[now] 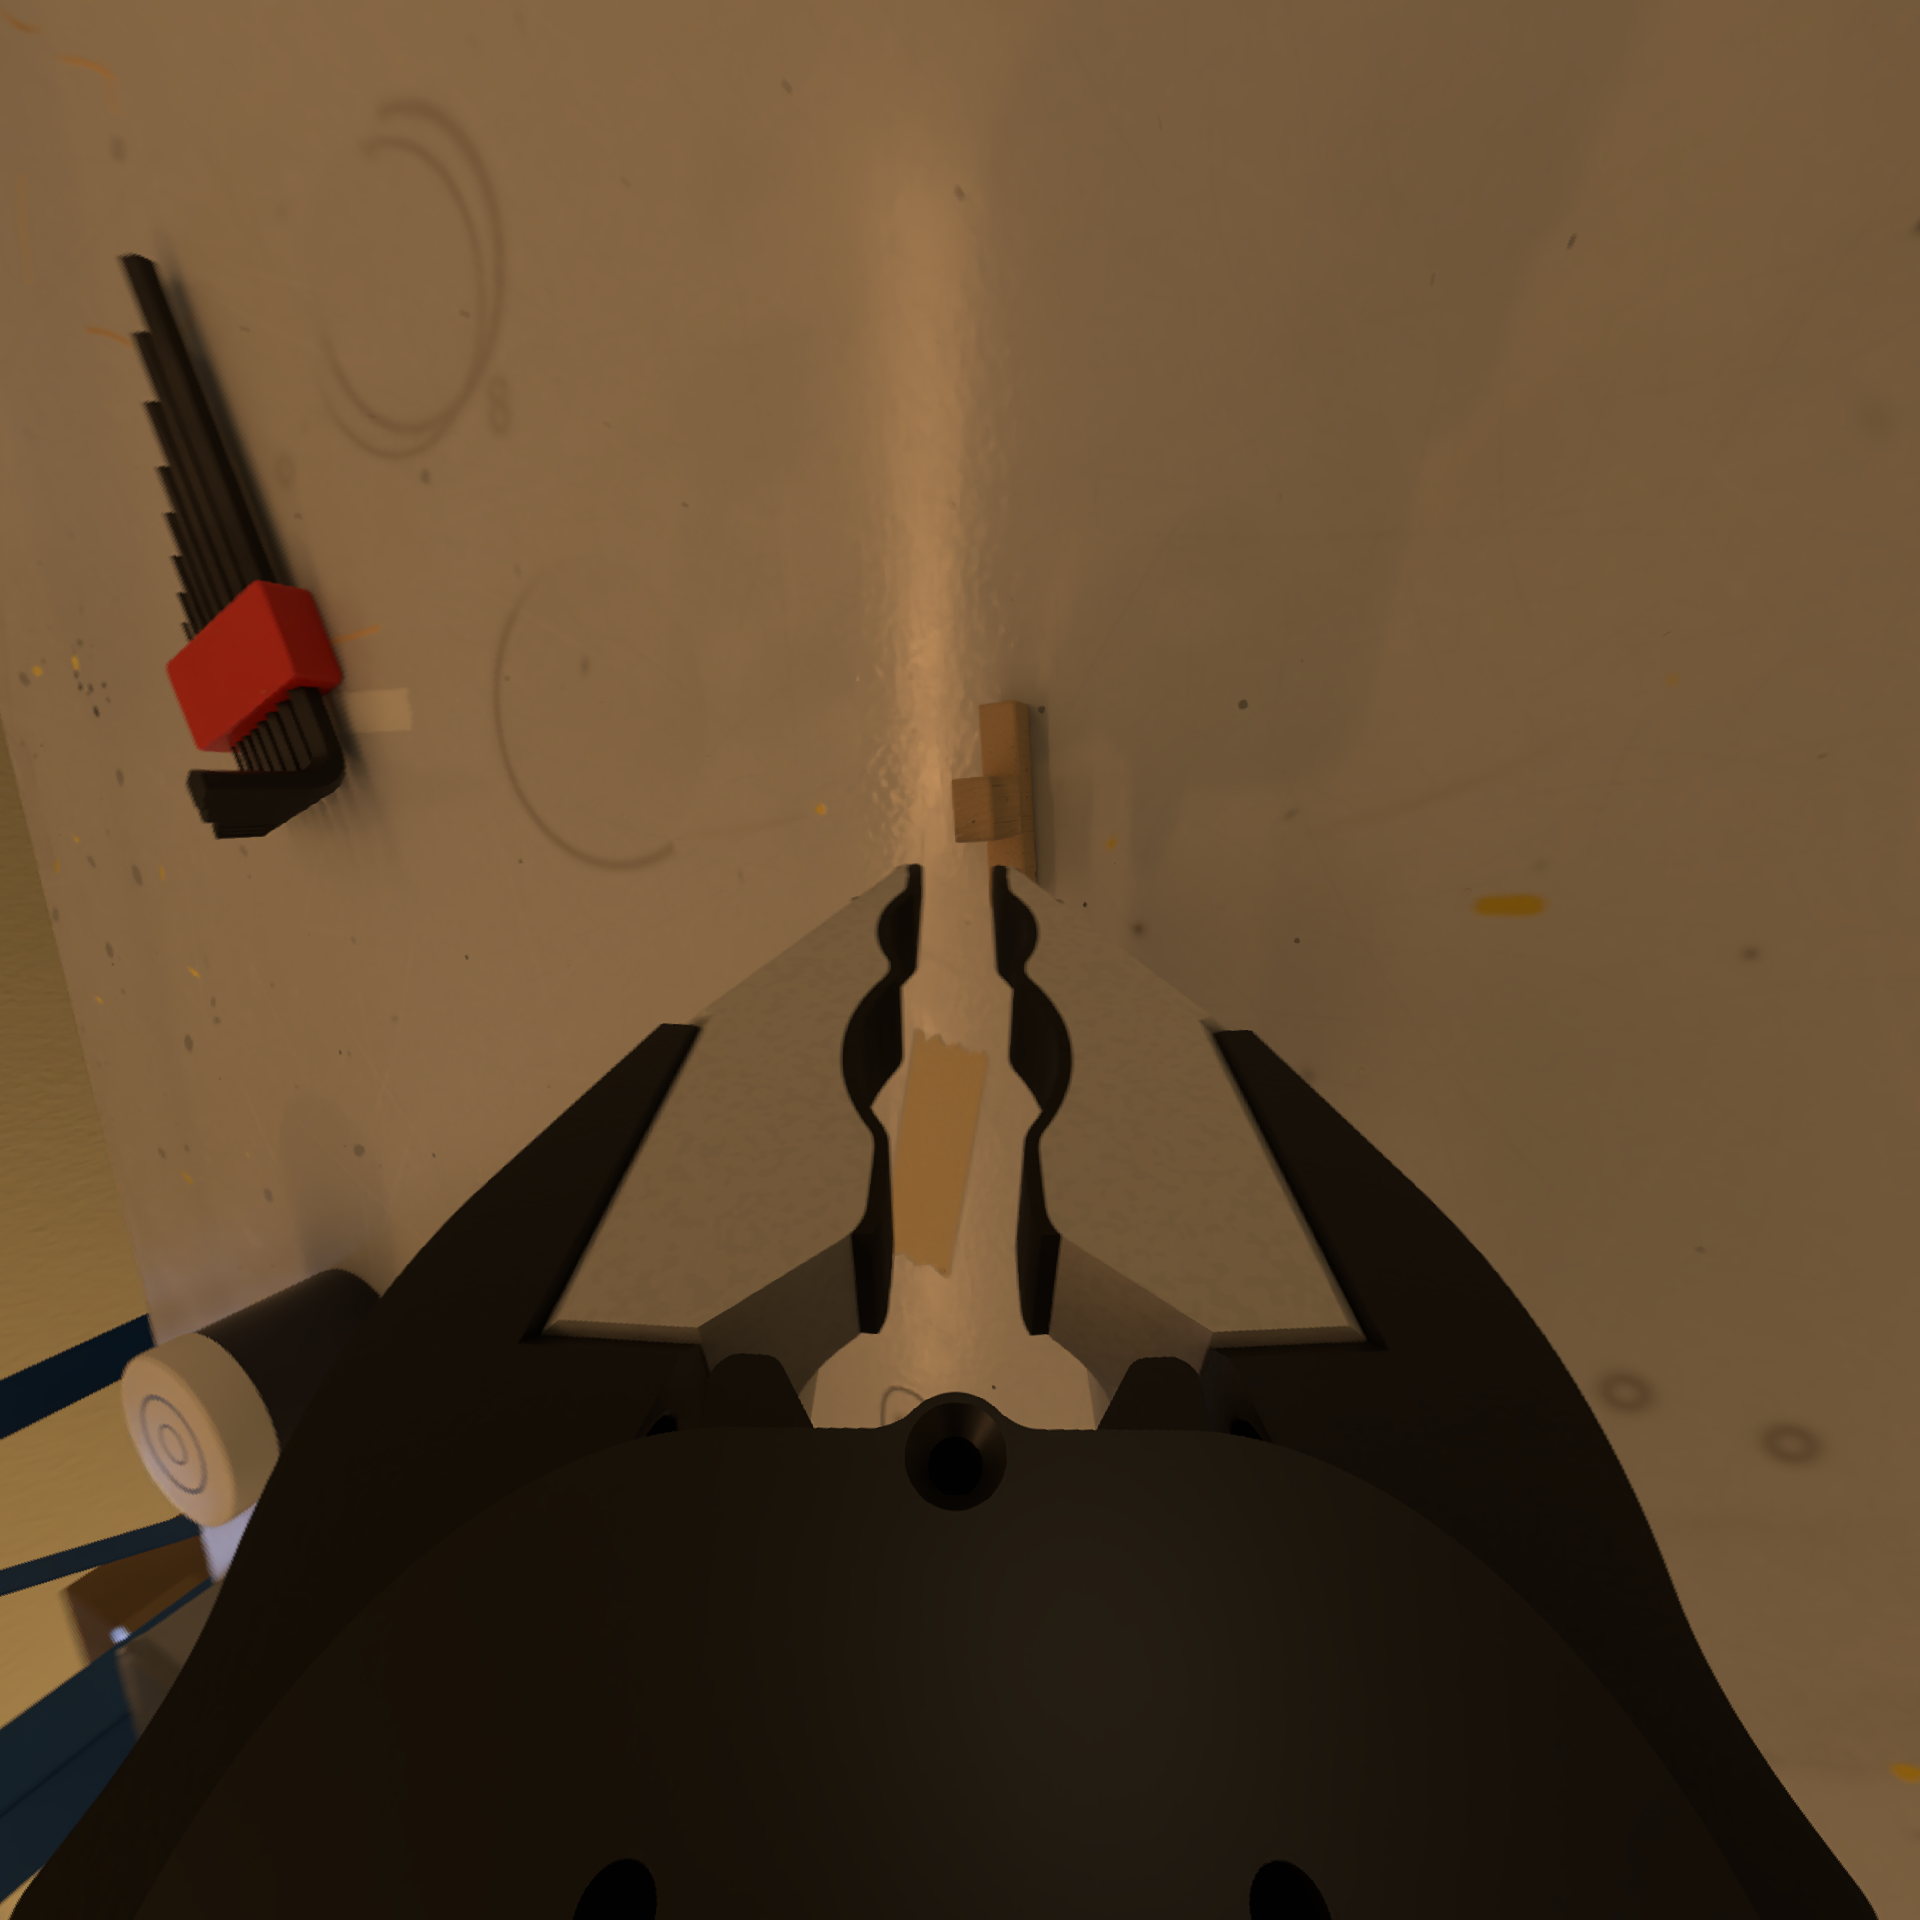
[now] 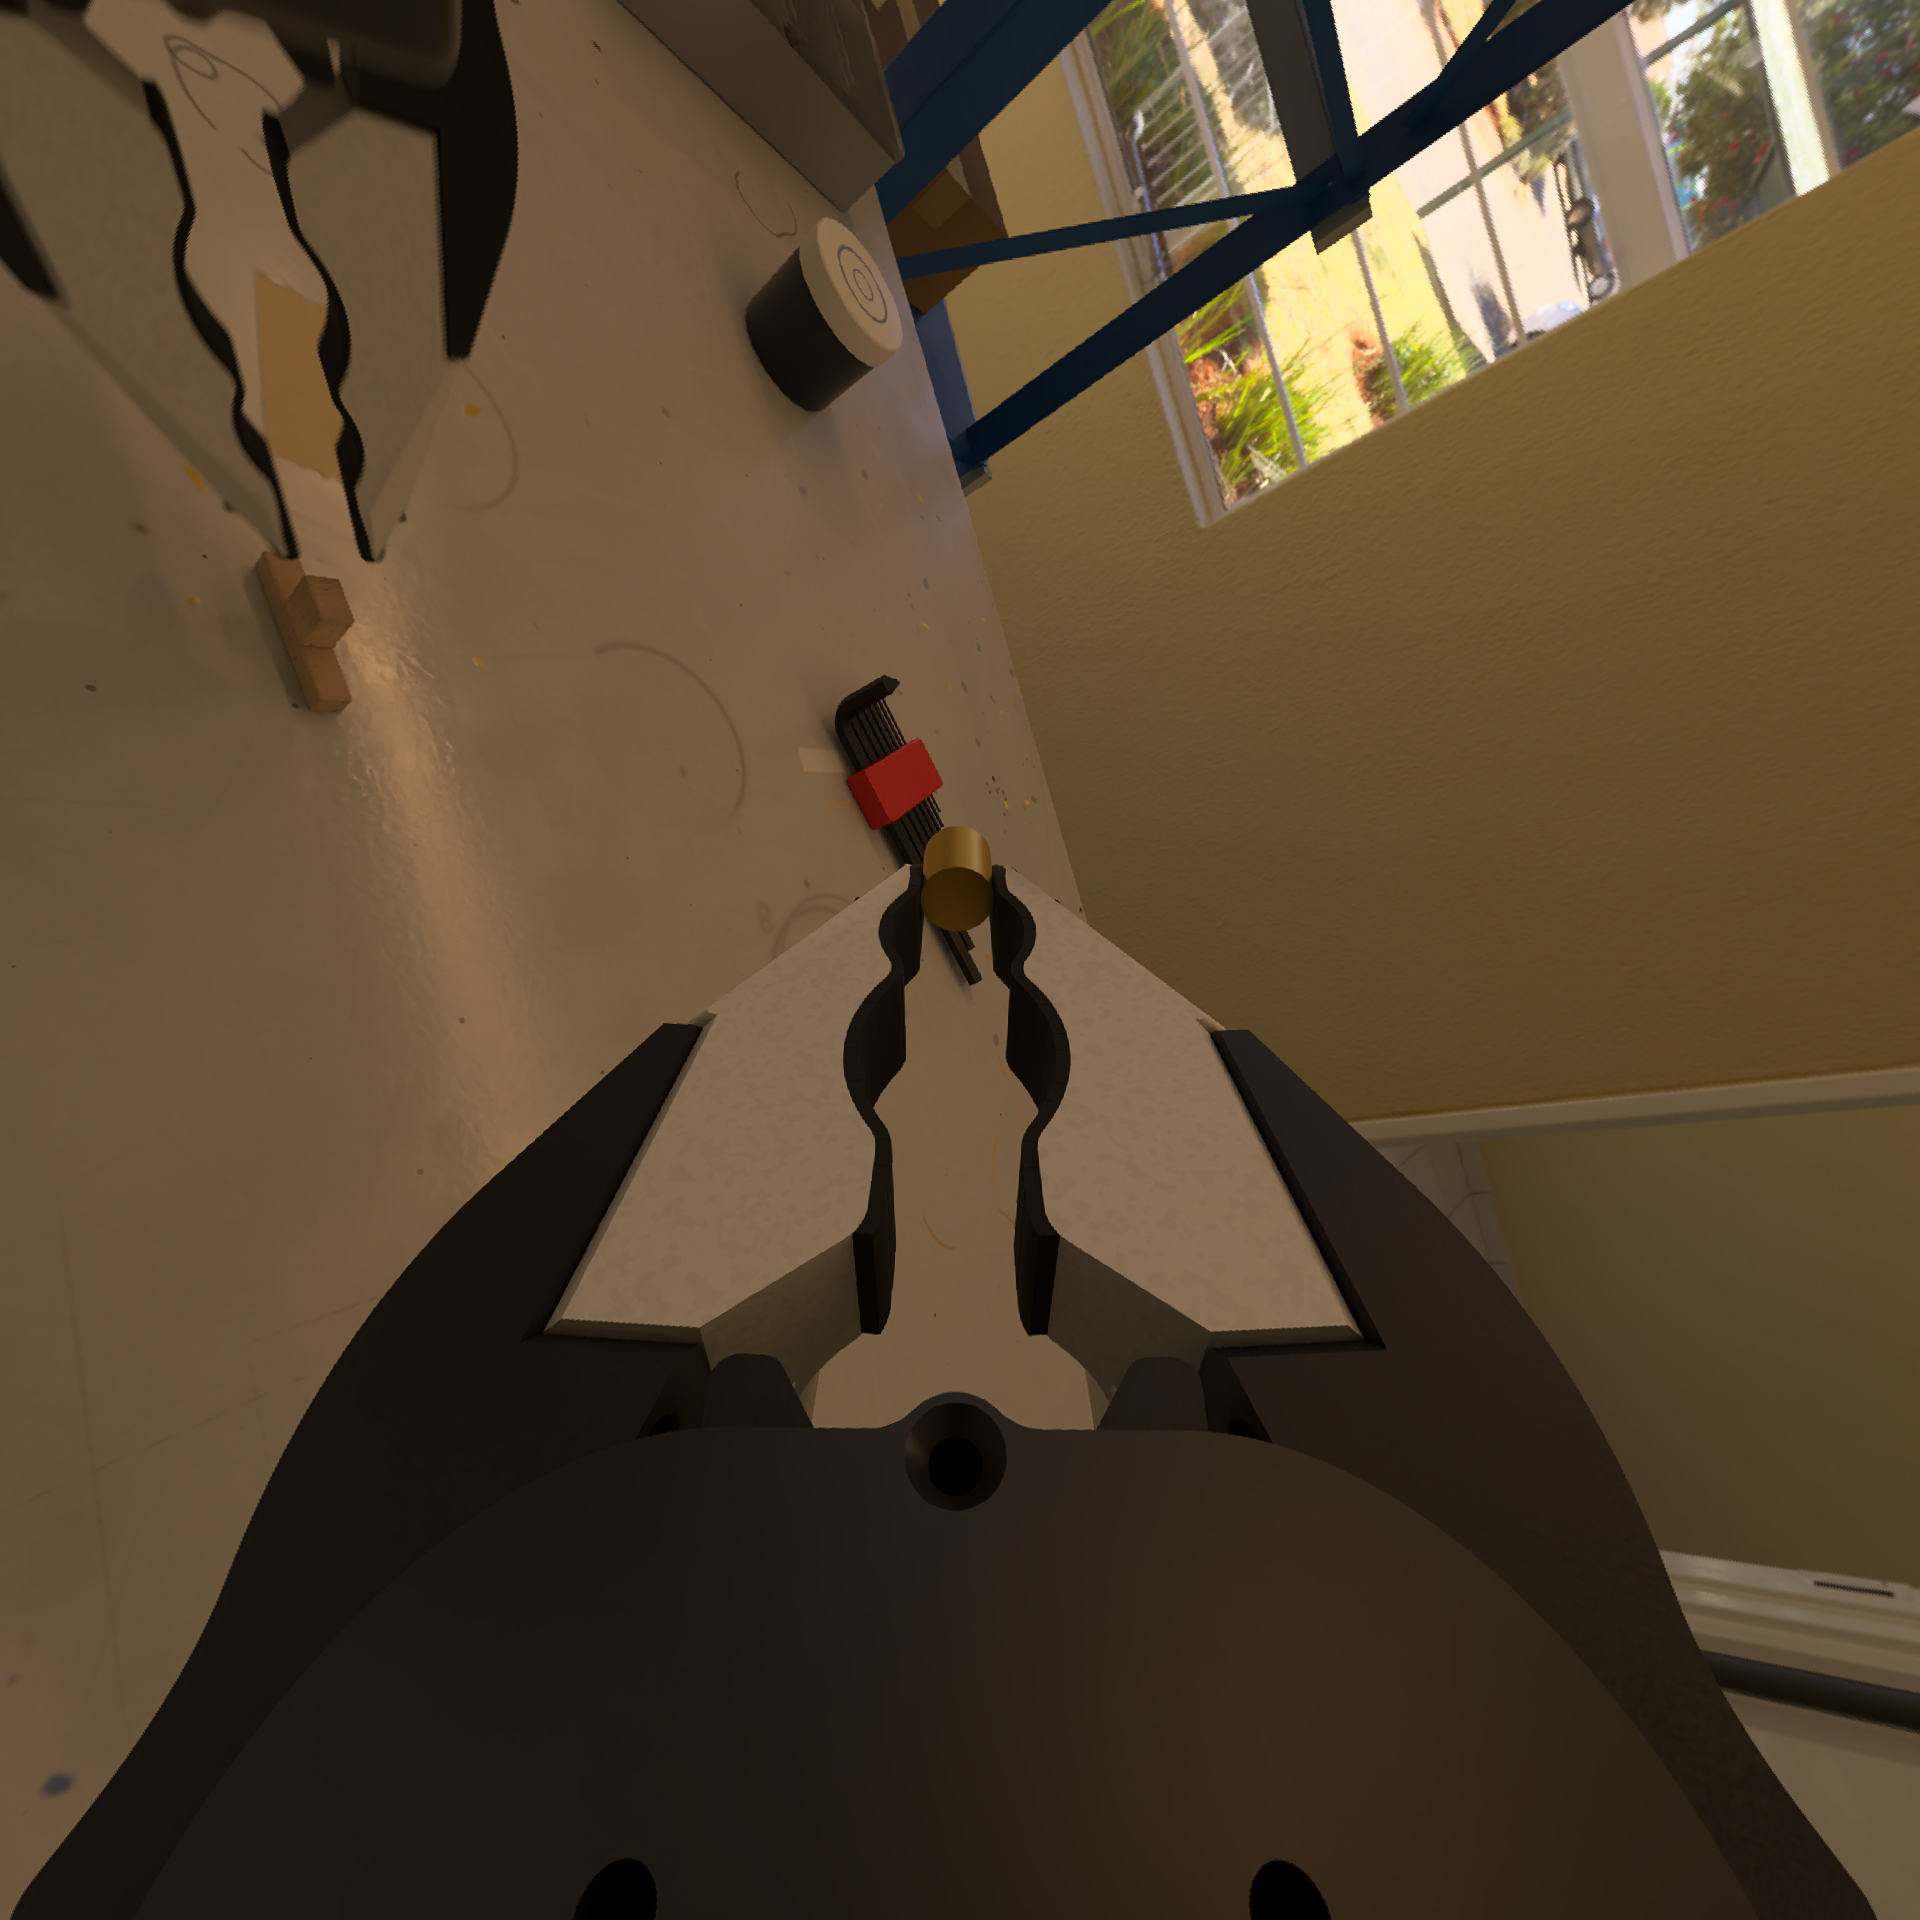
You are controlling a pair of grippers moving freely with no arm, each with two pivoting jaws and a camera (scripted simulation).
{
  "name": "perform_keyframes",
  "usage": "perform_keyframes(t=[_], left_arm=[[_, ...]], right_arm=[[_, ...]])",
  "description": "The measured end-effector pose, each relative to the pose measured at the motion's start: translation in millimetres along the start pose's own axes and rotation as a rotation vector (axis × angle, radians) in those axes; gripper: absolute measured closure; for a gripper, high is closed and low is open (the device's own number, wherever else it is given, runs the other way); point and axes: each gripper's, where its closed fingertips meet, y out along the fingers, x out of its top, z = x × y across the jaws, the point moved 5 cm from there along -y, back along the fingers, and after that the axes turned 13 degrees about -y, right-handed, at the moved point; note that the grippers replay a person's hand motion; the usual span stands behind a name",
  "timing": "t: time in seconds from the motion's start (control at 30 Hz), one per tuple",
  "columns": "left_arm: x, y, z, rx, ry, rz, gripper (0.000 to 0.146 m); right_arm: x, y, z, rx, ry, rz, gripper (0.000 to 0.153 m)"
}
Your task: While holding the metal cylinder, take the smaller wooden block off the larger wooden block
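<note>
The smaller wooden block (image 1: pixel 982 808) sits on the side of the larger wooden block (image 1: pixel 1010 743), which rests on the white table (image 1: pixel 1351 520). My left gripper (image 1: pixel 956 878) is narrowly open and empty, its tips just short of the blocks and slightly left of them. My right gripper (image 2: pixel 956 883) is shut on the brass metal cylinder (image 2: pixel 956 881) and holds it above the table near the edge. In the right wrist view the left gripper (image 2: pixel 327 549) shows at the upper left, right beside the smaller block (image 2: pixel 324 608) and larger block (image 2: pixel 317 670).
A black hex key set in a red holder (image 1: pixel 255 665) lies to the left, and shows beyond the cylinder in the right wrist view (image 2: pixel 894 781). A black roll with a white face (image 1: pixel 197 1434) stands by the table edge. A tan tape patch (image 1: pixel 940 1143) is on the table.
</note>
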Motion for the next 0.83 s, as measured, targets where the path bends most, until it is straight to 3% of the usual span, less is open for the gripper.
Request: perform_keyframes(t=[0.03,0.1,0.23,0.37,0.5,0.83], left_arm=[[0,5,-2,0.001,0.019,0.025,0.125],[2,10,-2,-0.041,-0.041,0.002,0.124],[4,16,0,-0.125,-0.134,-0.025,0.138],[3,17,4,-0.196,-0.223,-0.039,0.138],[4,14,7,-0.171,-0.246,-0.034,0.138],[22,-67,45,-0.189,-0.358,-0.254,0.138]], right_arm=[[1,0,0,0.0,-0.002,0.0,0.141],[2,0,0,-0.001,-0.005,0.001,0.141],[2,-1,-1,-0.006,0.0,-0.001,0.141],[1,-2,-2,-0.009,0.003,-0.008,0.141],[-1,-4,-2,-0.015,0.005,-0.013,0.141],[5,-3,-1,-0.033,-0.031,-0.039,0.141]])
